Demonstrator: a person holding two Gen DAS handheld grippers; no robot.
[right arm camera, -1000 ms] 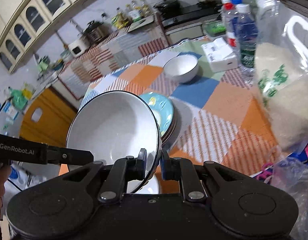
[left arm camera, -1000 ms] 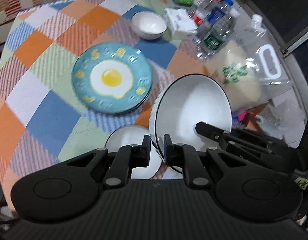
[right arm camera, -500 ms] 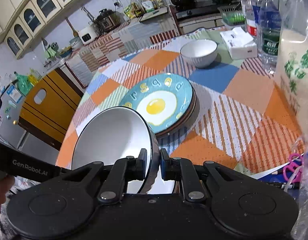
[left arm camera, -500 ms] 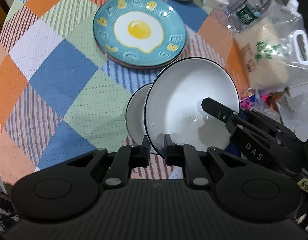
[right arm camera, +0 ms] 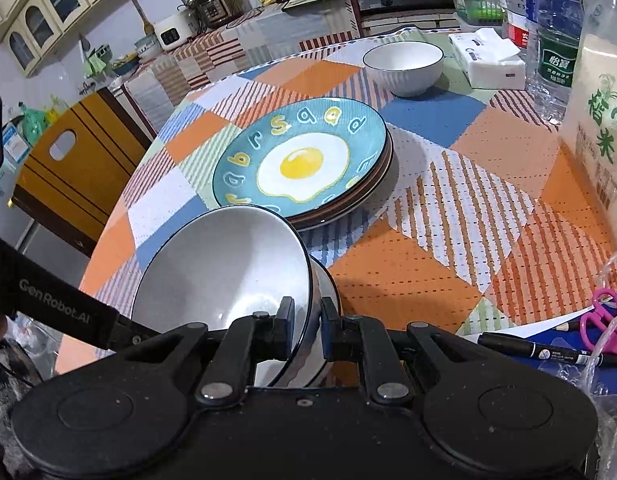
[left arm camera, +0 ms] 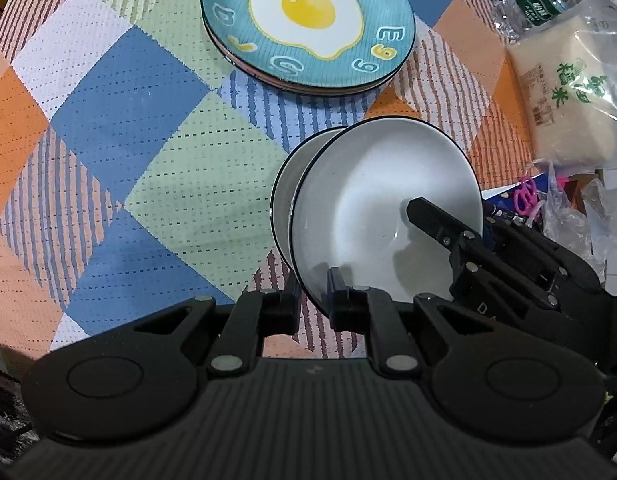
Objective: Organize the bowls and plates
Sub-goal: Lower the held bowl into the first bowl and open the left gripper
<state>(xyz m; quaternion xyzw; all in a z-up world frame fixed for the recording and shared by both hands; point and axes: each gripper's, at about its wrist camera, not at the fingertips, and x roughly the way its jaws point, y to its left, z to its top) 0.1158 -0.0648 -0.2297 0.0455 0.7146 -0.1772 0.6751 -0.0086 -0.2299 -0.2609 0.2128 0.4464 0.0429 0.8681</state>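
Both sets of my fingers are clamped on the rim of one white, dark-rimmed ceramic bowl (left arm camera: pixel 372 216): left gripper (left arm camera: pixel 311 300) at the near rim, right gripper (right arm camera: pixel 306 320) on the side toward the worktop's right edge. The bowl is tilted, held partly over a second white bowl (left arm camera: pixel 286 196) of the same kind near the worktop's (left arm camera: pixel 120 112) near edge. The lower bowl lies directly beneath and slightly left of my fingers. Nesting calls for levelling the bowl, then lowering it. The stack of teal fried-egg plates (right arm camera: pixel 304 160) sits further in, near but apart.
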